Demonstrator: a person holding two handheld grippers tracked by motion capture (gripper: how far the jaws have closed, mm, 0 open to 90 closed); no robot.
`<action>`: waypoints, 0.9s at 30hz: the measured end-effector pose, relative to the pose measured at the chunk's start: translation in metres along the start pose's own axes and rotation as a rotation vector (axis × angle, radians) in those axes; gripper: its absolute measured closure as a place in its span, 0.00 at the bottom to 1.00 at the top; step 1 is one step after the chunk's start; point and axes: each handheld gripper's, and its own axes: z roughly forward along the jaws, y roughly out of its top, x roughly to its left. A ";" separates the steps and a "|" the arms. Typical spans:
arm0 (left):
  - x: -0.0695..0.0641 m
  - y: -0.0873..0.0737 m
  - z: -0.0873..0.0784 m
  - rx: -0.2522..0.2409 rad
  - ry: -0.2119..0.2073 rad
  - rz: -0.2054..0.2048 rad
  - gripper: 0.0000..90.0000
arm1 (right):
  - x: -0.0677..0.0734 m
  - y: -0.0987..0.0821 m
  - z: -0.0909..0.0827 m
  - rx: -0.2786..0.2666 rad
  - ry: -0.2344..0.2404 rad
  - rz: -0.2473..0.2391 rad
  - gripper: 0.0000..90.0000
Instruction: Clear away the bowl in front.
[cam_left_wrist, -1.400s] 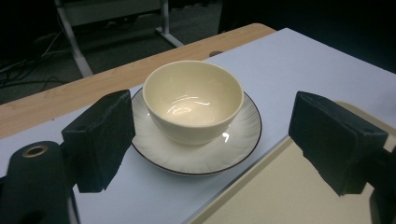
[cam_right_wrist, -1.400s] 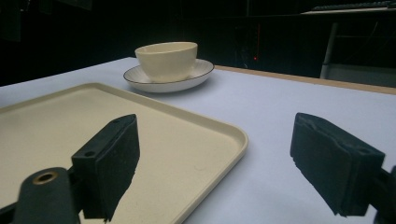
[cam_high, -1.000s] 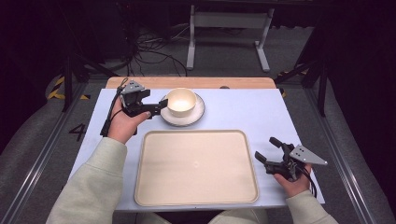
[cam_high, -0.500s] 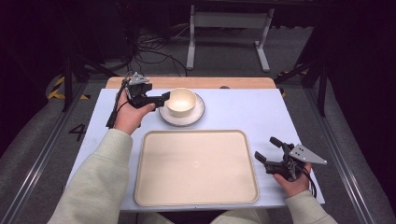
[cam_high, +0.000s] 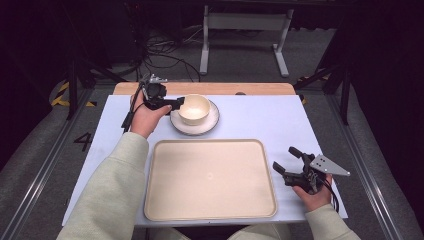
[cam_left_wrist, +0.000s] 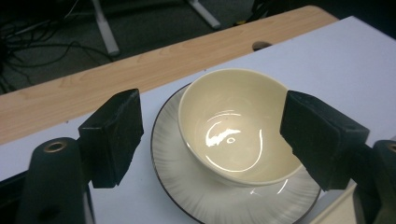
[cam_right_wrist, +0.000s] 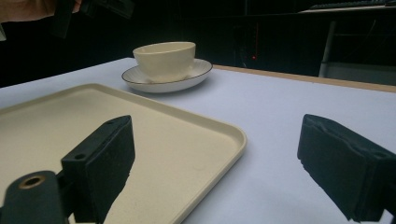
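L grip (cam_high: 176, 104) upper left, jaws just closing round bowl (cam_high: 194, 109), no pinch yet | R grip (cam_high: 289, 165) open, empty | tip: squeeze rim square, lift slow off plate (cam_high: 210, 125)

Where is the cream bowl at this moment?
In the high view the cream bowl stands on the saucer, beyond the tray, just right of the left gripper.

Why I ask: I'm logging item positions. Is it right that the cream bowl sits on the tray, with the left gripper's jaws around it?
Not quite. The bowl sits on a saucer beyond the tray, as the high view shows. The left gripper does have its jaws around it, not yet pressing.
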 end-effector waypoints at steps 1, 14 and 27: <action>0.001 0.000 0.002 0.002 -0.004 -0.007 0.28 | 0.000 0.000 0.000 0.001 0.001 -0.002 0.13; 0.008 -0.003 0.032 0.031 -0.012 -0.076 0.26 | 0.001 0.000 0.000 0.000 -0.001 -0.006 0.14; 0.006 -0.011 0.057 0.077 -0.011 -0.075 0.28 | 0.001 0.000 0.000 -0.005 -0.002 -0.010 0.15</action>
